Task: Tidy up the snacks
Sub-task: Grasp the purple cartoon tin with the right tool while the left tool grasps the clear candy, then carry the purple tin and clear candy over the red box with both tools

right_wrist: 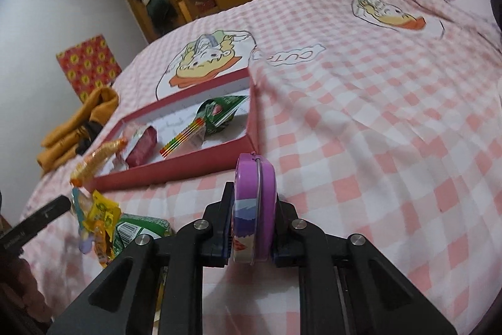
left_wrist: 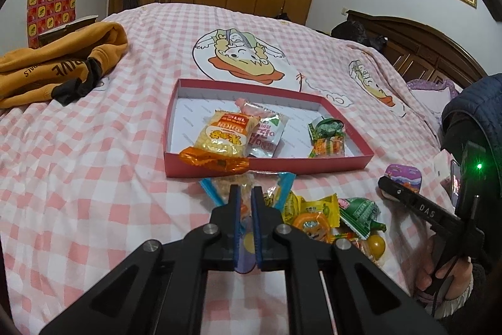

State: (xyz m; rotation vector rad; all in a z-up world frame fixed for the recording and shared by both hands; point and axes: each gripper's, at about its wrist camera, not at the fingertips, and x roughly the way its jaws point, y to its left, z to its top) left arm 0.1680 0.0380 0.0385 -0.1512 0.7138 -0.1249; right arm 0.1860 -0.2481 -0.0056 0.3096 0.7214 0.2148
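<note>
Only your right wrist view is showing the purple tin edge-on, with your right gripper pinching it between both fingers above the checked bedspread. Your left wrist view is showing the left gripper with its jaws standing nearly together; you cannot tell whether they are clamping the blue-edged packet beneath them. Beyond, the red box is holding a yellow cracker pack, a white sachet and green wrappers; an orange candy is lying across its near wall. Loose snacks are lying just beside it.
</note>
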